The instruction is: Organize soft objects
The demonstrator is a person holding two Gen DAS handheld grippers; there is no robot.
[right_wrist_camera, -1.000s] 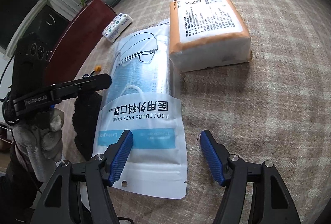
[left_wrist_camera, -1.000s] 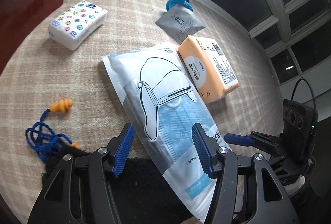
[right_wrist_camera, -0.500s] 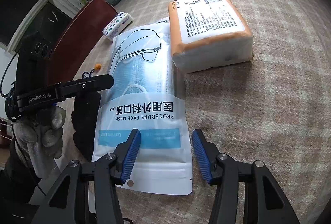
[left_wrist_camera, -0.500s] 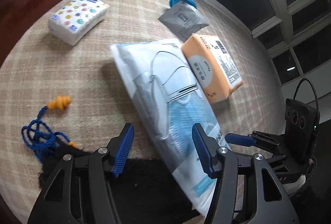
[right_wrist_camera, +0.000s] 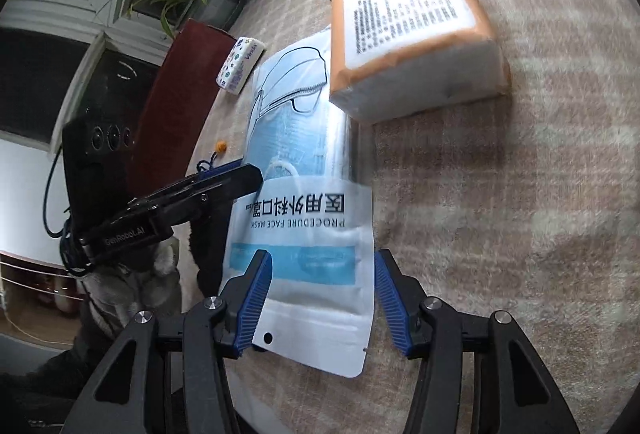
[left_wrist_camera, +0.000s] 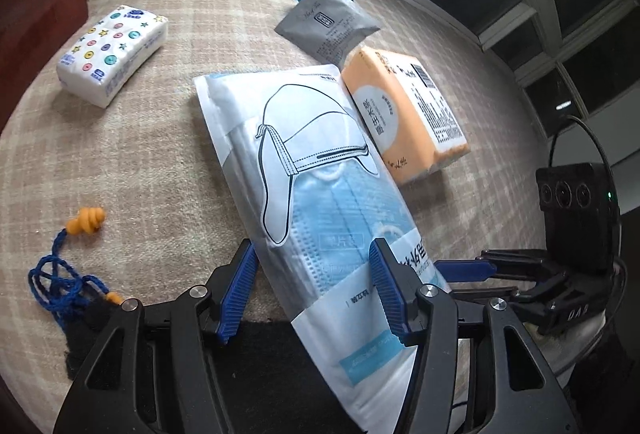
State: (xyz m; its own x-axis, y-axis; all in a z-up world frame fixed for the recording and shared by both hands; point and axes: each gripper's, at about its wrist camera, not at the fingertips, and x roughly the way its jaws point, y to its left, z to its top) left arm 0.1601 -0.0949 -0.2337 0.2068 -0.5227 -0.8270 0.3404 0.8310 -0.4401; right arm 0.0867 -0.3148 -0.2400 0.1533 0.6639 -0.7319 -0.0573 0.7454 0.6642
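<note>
Soft objects are only partly ordered: the white-and-blue plastic face mask pack (left_wrist_camera: 320, 193) lies against the orange tissue pack (left_wrist_camera: 404, 113), while the dotted white tissue pack (left_wrist_camera: 112, 53) lies well apart. The right gripper (right_wrist_camera: 320, 298) has just narrowed around the mask pack's end; the left gripper (left_wrist_camera: 312, 290) straddles it, half open.

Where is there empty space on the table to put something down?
Bare cloth lies between the spotted tissue pack, the face mask bag and the orange earplugs, and right of the orange tissue pack. It is crowded where mask bag, orange pack and grey pouch meet.
</note>
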